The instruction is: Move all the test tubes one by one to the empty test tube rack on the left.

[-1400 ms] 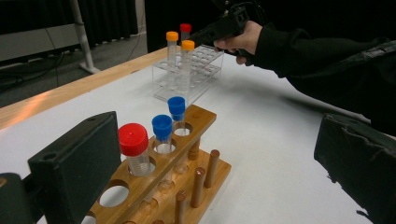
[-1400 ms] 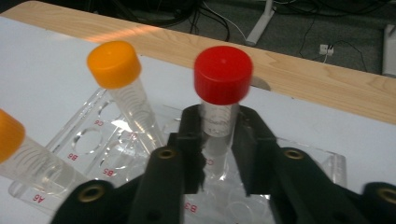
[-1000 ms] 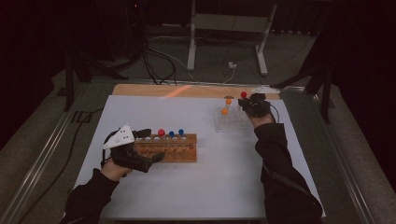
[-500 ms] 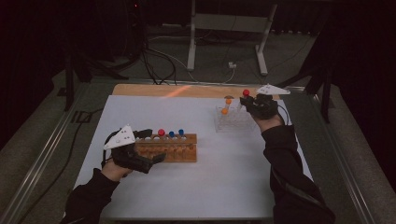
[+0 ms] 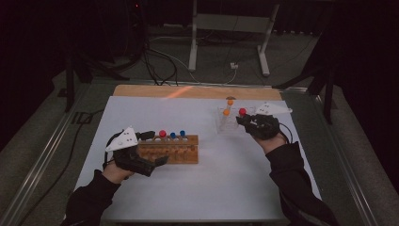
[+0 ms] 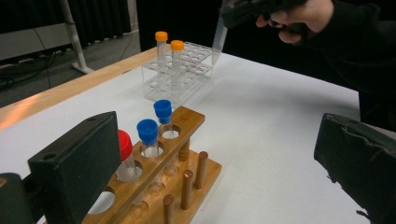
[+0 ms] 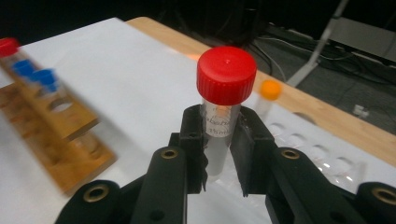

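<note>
Red-capped tube [image 7: 223, 116] stands upright, clamped between the right tool's [image 7: 219, 154] jaws.

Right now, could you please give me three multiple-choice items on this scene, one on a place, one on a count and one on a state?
1. Where is the red-capped tube that the right tool grips?
A. Lifted beside the clear rack
B. Standing in the wooden rack
C. Lying flat on the table

2. How many blue-capped tubes stand in the wooden rack?
A. One
B. Two
C. Four

3. How do the jaws of the left tool stand?
A. Shut on a tube
B. Shut on the rack
C. Open, gripping nothing

Answers:
1 A: the high view shows it in the air by the clear rack.
2 B: the left gripper view shows two blue caps side by side.
3 C: its jaws stand wide apart.
</note>
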